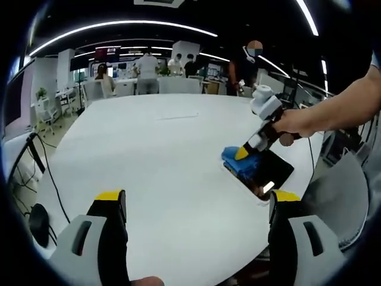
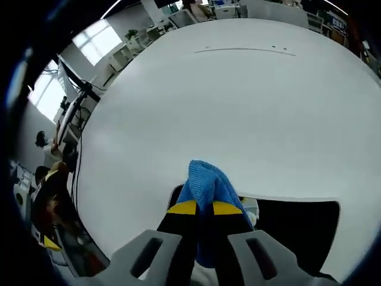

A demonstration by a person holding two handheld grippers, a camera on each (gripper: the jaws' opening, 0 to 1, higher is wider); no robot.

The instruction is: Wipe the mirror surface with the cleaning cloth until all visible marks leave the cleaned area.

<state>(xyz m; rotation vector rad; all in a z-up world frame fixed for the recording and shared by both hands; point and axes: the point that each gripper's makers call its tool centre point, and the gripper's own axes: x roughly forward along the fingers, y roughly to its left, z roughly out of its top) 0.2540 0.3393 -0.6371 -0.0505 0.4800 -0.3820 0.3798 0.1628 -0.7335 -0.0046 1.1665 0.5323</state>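
A dark rectangular mirror (image 1: 271, 170) lies flat on the white table (image 1: 166, 155) near its right edge. A blue cleaning cloth (image 1: 237, 161) rests on the mirror's left end. My right gripper (image 1: 243, 154), held by a person's hand, presses down on the cloth. In the right gripper view the yellow-tipped jaws stand close together, and my right gripper (image 2: 203, 207) is shut on the blue cloth (image 2: 208, 182), with the mirror (image 2: 297, 229) stretching to the right. My left gripper (image 1: 193, 199) hovers open over the bare table in front of the mirror, holding nothing.
The round white table (image 2: 238, 101) is large and bare beyond the mirror. Cables (image 1: 44, 167) hang off its left edge. Several people (image 1: 146, 71) stand at desks far behind. Chairs and equipment (image 2: 50, 196) sit beyond the table's left edge.
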